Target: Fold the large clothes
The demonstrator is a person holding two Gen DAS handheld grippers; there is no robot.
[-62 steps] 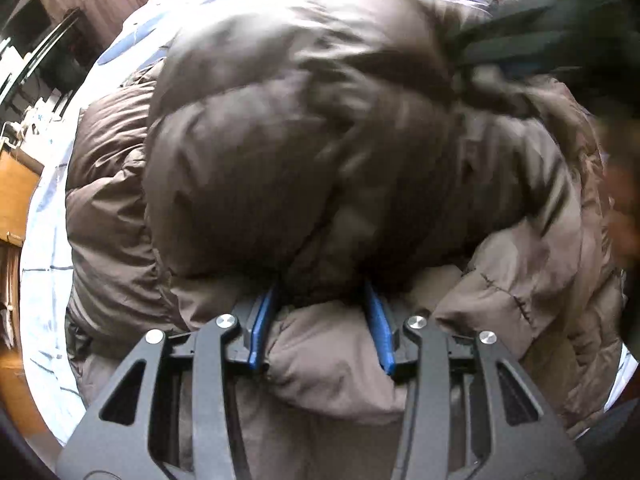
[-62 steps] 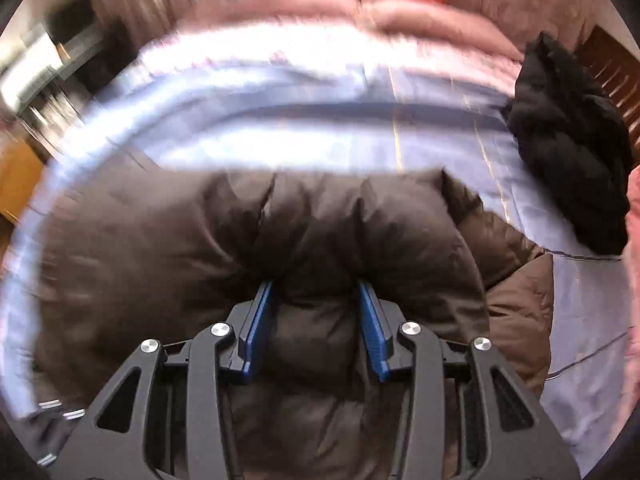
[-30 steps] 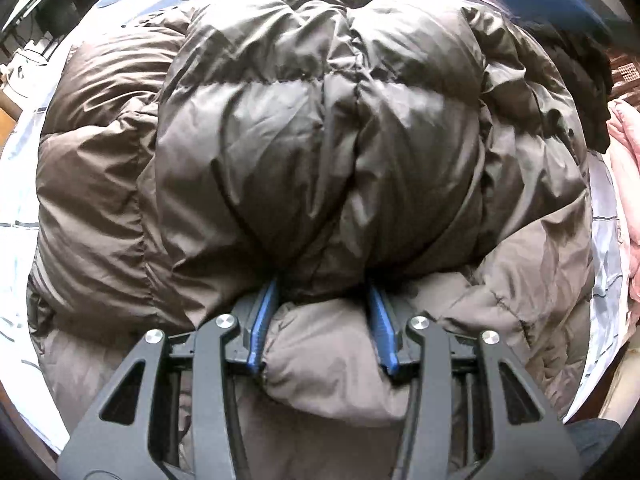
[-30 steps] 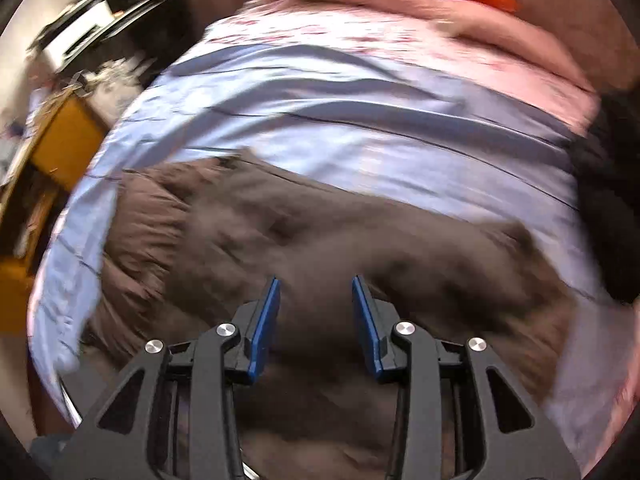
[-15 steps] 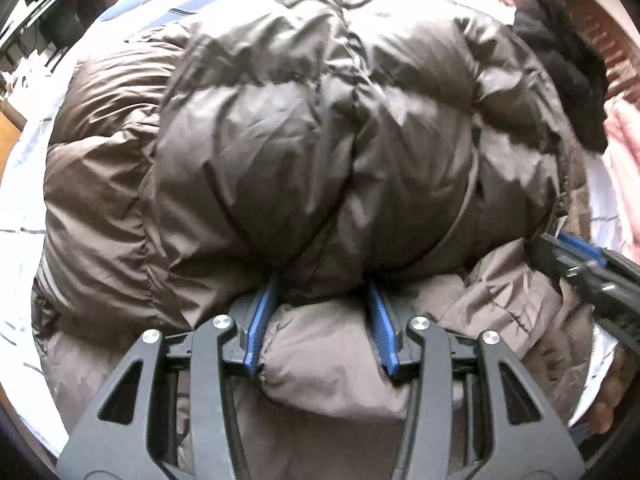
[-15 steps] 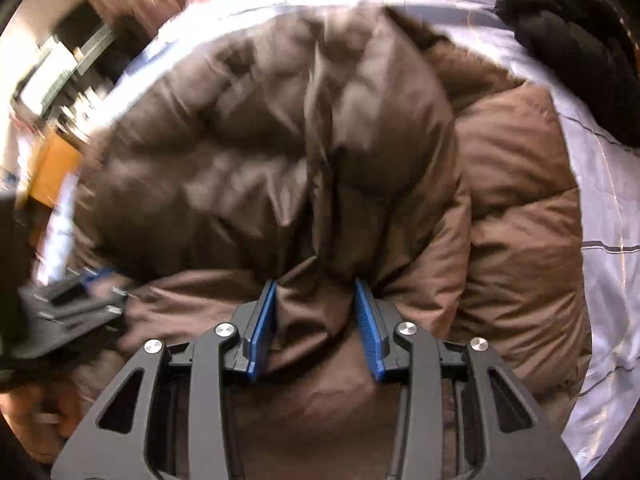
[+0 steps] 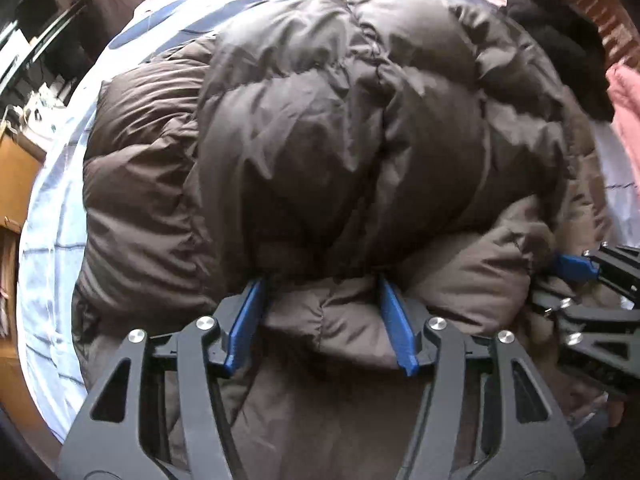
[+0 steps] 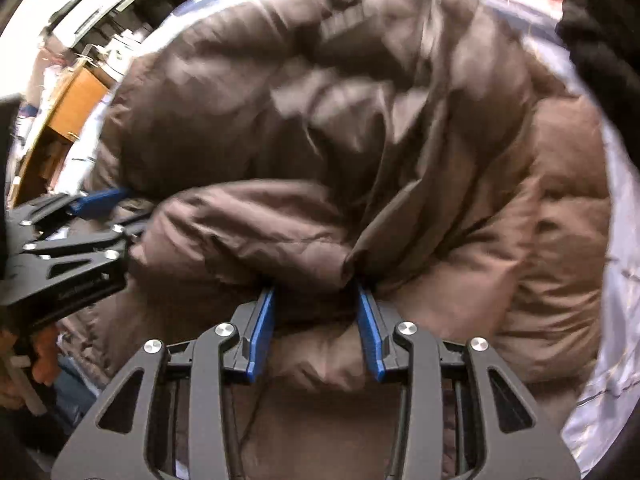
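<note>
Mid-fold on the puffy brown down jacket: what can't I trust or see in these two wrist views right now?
- Left gripper: jaws have just been opening; padding bulges between them, and it hides whether the blue pads still press.
- Right gripper: fold between the pads; the puffy brown down jacket beyond is motion-blurred.
- Black garment: cut off by the edge in both views.
- Light blue bedsheet: mostly hidden under the jacket.

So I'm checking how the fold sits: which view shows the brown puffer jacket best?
The left wrist view: the brown puffer jacket is sharp there, folded on the bed sheet. The right wrist view shows the same jacket closer and motion-blurred.
</note>
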